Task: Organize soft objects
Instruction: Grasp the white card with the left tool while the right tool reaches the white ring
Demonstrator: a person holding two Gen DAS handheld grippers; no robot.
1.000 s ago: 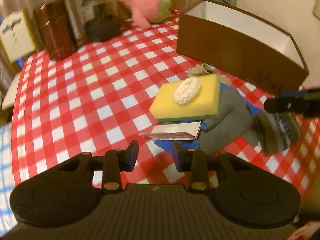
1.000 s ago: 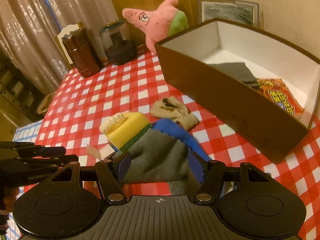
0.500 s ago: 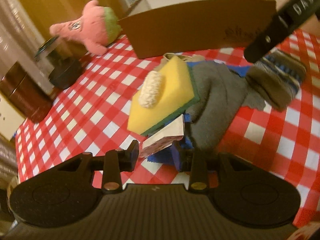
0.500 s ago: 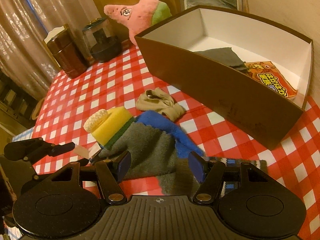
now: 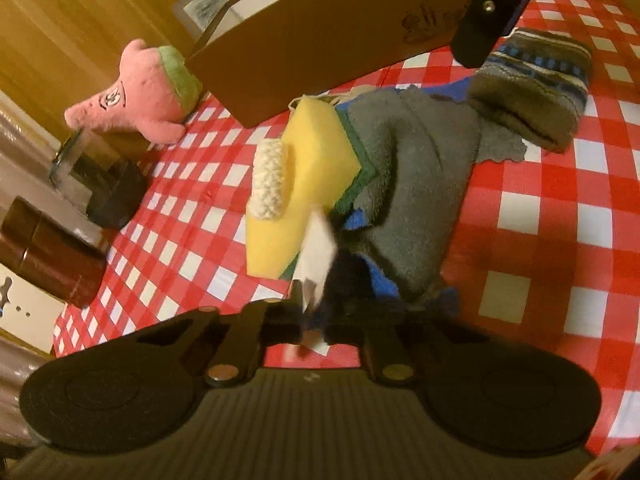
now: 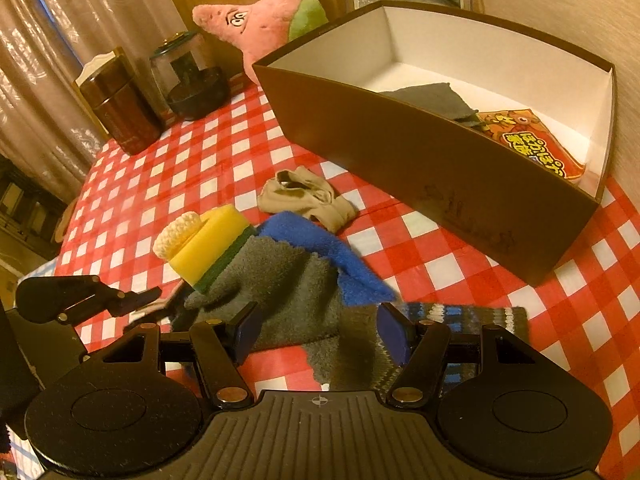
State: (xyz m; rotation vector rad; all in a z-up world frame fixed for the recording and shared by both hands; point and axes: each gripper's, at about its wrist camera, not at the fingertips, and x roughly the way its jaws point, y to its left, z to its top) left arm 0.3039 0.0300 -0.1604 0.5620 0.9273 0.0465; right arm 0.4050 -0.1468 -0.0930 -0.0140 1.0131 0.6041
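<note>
Small packet: the left gripper (image 5: 314, 318) is pinching a thin white packet (image 5: 318, 256). It is sticking up from between the fingers, and its top is leaning on the yellow sponge (image 5: 308, 184).
How the packet is feeling: it is looking light, flat and bendy. I am guessing it can slip or fold, so holding it by the edge, like now, is looking fine.
Left fingers: they have just been closing, and now they are shut tight on the bottom edge of the packet.
Pile: just past the left fingers, the sponge is lying on a gray towel (image 5: 416, 184) and a blue cloth (image 6: 320, 244). A white knitted pad (image 5: 272, 184) is sitting on the sponge.
How the pile is feeling: all of it is looking soft and squashy. I am thinking the towel will sag, so grabbing a thick fold is best.
Right fingers: the right gripper (image 6: 320, 332) is standing wide open and holding nothing. The gray towel and a striped sock (image 6: 472, 320) are lying just under and between its fingers. I cannot tell if the fingers are touching them.
Tan sock: it (image 6: 308, 200) is lying farther out from the right fingers, near the box.
Box: the brown box (image 6: 420, 168) is waiting on the bench (image 6: 520, 312), past the pile. A gray cloth and an orange packet are already lying inside.
</note>
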